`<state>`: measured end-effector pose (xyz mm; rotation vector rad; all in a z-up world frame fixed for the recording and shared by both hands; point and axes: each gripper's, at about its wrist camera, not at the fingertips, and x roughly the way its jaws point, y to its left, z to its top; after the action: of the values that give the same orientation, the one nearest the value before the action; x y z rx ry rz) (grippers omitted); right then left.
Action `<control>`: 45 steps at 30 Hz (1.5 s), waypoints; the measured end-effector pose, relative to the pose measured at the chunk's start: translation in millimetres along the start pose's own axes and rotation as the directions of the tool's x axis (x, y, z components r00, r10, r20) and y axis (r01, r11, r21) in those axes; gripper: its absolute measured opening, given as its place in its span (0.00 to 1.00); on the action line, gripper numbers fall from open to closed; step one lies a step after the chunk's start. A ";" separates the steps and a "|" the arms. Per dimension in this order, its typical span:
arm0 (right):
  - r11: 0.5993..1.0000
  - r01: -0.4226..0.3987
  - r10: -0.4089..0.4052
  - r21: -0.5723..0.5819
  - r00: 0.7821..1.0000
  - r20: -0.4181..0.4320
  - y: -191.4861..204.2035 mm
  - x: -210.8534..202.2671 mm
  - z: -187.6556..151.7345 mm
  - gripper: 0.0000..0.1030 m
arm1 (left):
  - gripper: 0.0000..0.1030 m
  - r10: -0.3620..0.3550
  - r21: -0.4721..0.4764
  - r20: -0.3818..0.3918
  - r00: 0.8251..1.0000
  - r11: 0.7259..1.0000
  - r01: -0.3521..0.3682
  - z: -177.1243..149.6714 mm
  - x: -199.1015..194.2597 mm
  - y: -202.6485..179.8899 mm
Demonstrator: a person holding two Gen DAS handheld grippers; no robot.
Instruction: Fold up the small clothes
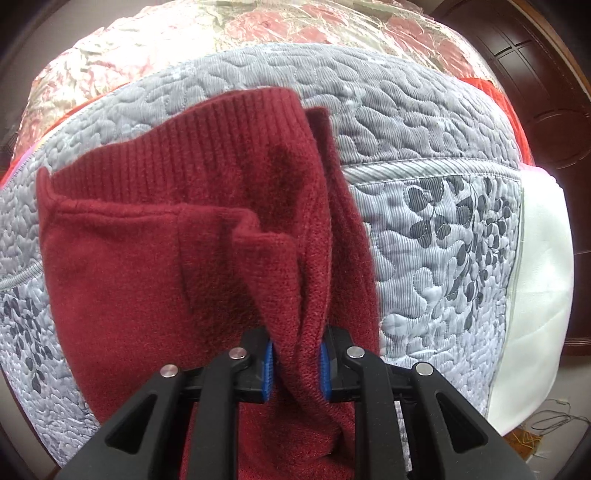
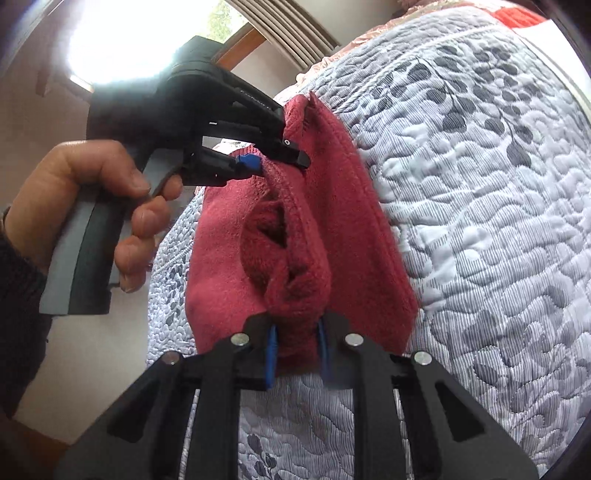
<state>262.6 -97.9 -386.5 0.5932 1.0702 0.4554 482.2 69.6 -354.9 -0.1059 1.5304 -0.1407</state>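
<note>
A dark red knit garment (image 1: 155, 243) with a ribbed band lies partly on the grey quilted bed cover (image 1: 443, 236). My left gripper (image 1: 295, 363) is shut on a bunched fold of it, lifting that fold off the bed. In the right wrist view the same red garment (image 2: 354, 229) hangs stretched between both tools. My right gripper (image 2: 297, 350) is shut on a thick bunch of its edge. The left gripper (image 2: 275, 160) appears there at the upper left, held by a hand (image 2: 92, 192), pinching the garment's far corner.
The quilted cover (image 2: 480, 221) has a grey leaf print and spreads over the bed. A floral blanket (image 1: 258, 29) lies at the far end. A white sheet (image 1: 543, 258) hangs on the right side, dark wooden furniture (image 1: 535, 92) beyond. Wires (image 1: 550, 424) lie on the floor.
</note>
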 end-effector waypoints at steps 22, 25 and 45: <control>0.938 -0.195 0.200 0.286 0.980 0.012 -78.7 -0.8 -21.3 0.13 | 0.38 0.264 0.121 0.193 0.945 0.949 -0.290 -42.9 22.0 -96.5; 0.911 -0.223 0.239 0.347 0.971 -0.004 -98.3 8.0 -23.6 0.12 | 0.40 0.180 0.142 0.198 0.963 0.967 -0.210 -50.7 8.1 -98.9; 0.974 -0.210 0.227 0.086 0.909 -0.350 -34.3 53.2 107.7 0.09 | 0.71 -0.192 0.458 0.218 0.957 0.886 0.073 -209.1 -35.4 -21.5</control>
<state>384.5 -115.8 -406.7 0.6925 1.3707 0.7582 271.5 58.0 -324.6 0.1344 1.1962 -0.5665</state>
